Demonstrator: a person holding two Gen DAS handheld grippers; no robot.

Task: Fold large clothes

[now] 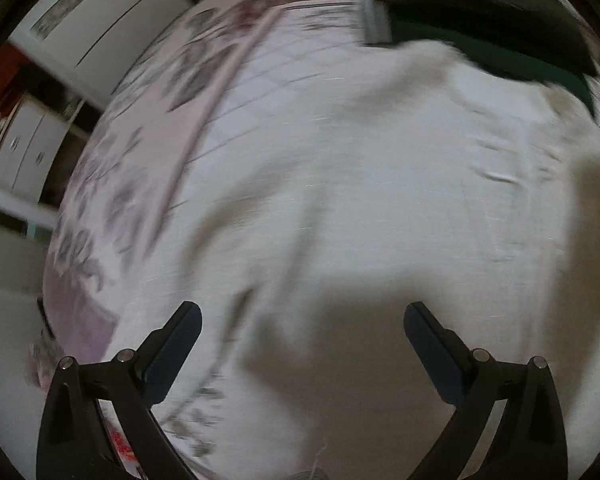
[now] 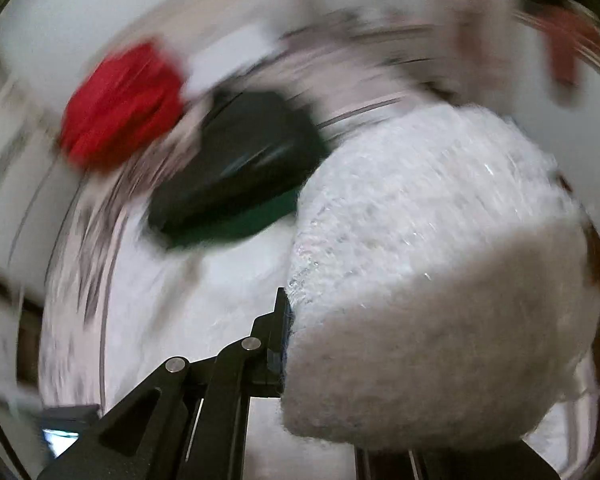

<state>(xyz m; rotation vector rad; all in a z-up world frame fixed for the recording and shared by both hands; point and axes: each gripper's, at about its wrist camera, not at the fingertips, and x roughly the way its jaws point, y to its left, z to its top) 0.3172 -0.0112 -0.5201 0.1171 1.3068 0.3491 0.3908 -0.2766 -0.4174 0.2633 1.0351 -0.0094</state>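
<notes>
We see dim, flat indoor light and heavy motion blur in both fisheye views, edges bent and black-rimmed. A soft shadow falls between the left gripper (image 1: pixel 302 320) fingers, perhaps its own.

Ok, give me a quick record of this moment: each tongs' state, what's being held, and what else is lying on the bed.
left tongs: open, empty, above white garment
right tongs: shut on white garment, a fuzzy fold lifted
surface: floral bedsheet
other clothes: dark green stack, red item beyond it
image quality: both views motion-blurred

right tongs (image 2: pixel 300 344) – one finger hidden (white knit (image 2: pixel 420 280))
</notes>
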